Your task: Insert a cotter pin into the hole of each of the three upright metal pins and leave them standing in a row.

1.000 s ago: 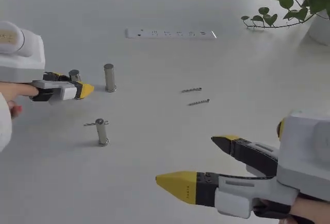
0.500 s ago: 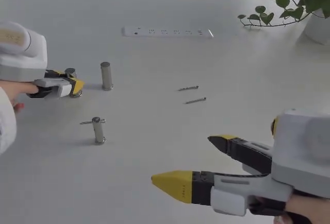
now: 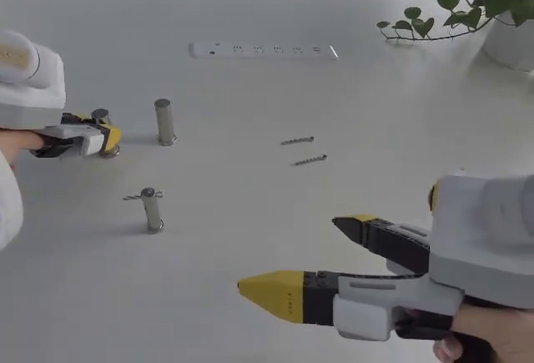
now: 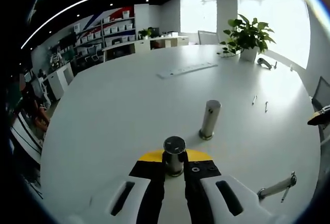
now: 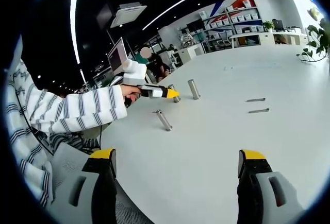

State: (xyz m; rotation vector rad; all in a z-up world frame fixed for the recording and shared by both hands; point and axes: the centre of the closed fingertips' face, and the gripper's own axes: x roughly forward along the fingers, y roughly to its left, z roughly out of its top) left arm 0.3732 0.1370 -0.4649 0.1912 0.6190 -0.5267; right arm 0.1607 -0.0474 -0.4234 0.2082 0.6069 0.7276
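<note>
Drawn back, the left hand-held gripper [image 3: 107,138] is clamped on a bare pin [image 4: 174,154], the right hand-held gripper [image 3: 289,253] is held open and empty; one fitted pin [image 3: 151,209] is done, two remain.

The left gripper [image 3: 111,138] and right gripper [image 3: 288,253] share chunky white housings and black jaws ending in yellow wedge-shaped tips. A long sleeve [image 5: 77,113] with white and dark stripes covers the left arm.
</note>
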